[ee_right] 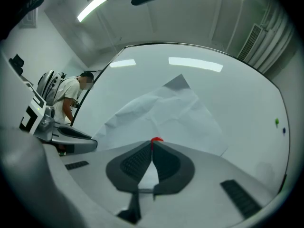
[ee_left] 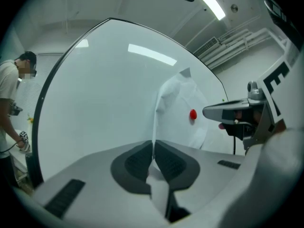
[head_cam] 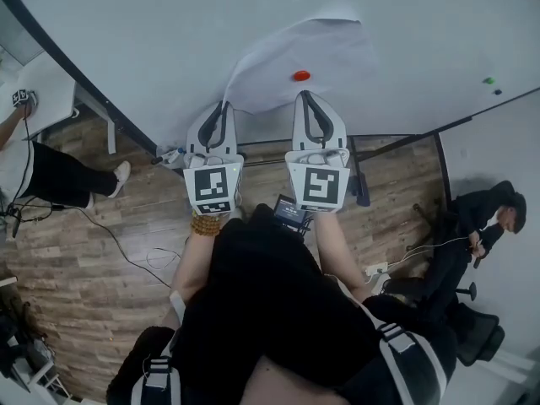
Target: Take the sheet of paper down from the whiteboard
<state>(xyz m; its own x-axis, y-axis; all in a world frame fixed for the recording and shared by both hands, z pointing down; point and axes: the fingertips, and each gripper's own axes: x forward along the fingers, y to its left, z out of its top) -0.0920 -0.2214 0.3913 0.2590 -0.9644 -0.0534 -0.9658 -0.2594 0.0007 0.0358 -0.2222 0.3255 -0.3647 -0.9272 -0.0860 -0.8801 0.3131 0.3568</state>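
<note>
"Left gripper (ee_left: 153, 145) first: what has it got?"

"Straight ahead of it is the smooth, glossy whiteboard (head_cam: 126, 40). Its jaws are pinched on the near edge of the sheet of paper (head_cam: 295, 53) hanging there, which stretches up and away to its right."

"And the right gripper (ee_right: 152, 144)?"

"Closed on nothing, with its tips just short of the small round red magnet (head_cam: 301, 76) that pins the thin, creased sheet. It's the nearer one, so I'd guess the magnet goes next."

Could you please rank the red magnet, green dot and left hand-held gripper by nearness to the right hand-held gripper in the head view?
1. Red magnet, just beyond the tips of the right hand-held gripper.
2. Left hand-held gripper, alongside at left.
3. Green dot, far right on the whiteboard.
</note>
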